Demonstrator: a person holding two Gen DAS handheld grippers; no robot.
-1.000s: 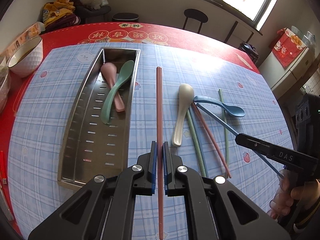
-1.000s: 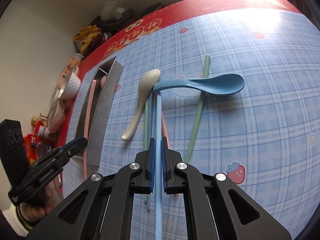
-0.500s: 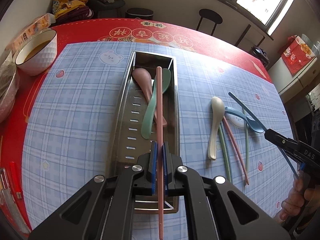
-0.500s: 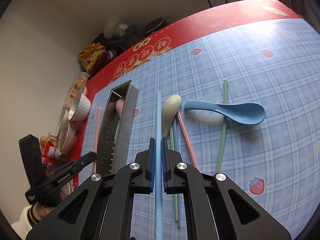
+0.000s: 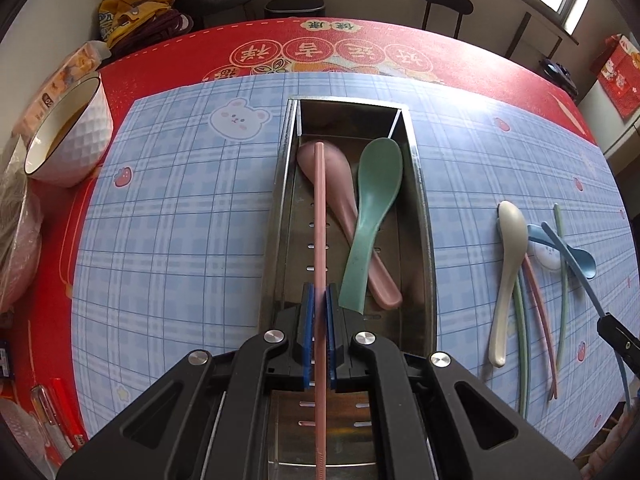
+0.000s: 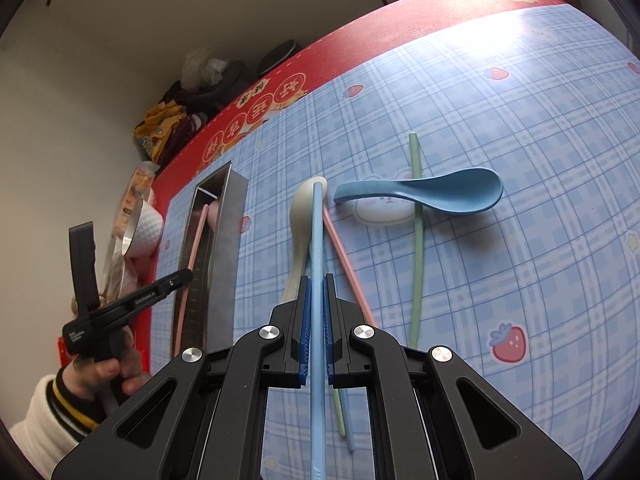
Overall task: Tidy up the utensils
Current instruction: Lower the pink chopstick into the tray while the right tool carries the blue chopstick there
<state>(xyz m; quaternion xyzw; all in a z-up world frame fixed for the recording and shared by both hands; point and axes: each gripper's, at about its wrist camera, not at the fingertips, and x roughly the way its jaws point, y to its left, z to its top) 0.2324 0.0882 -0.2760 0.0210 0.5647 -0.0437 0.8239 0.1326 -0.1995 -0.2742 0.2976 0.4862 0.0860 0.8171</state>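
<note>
My left gripper (image 5: pixel 319 300) is shut on a pink chopstick (image 5: pixel 319 216) and holds it lengthwise over the steel tray (image 5: pixel 420 208), above a pink spoon (image 5: pixel 340 184) and a green spoon (image 5: pixel 374 200) lying in it. My right gripper (image 6: pixel 316 292) is shut on a blue chopstick (image 6: pixel 317 240) and holds it above the mat. Below it lie a cream spoon (image 6: pixel 300 216), a blue spoon (image 6: pixel 440 192), a pink chopstick (image 6: pixel 344 260) and a green chopstick (image 6: pixel 416 240). The tray (image 6: pixel 228 248) and left gripper (image 6: pixel 160 288) show in the right wrist view.
A white bowl (image 5: pixel 72 144) with liquid stands at the left of the blue checked mat (image 5: pixel 180 220). Packets and a red item (image 5: pixel 60 404) lie along the table's left edge. A pile of clothes (image 5: pixel 140 12) and stools stand beyond the red table.
My left gripper has carried the pink chopstick left from the mat to over the tray. My right gripper has lifted the blue chopstick and drawn back a little.
</note>
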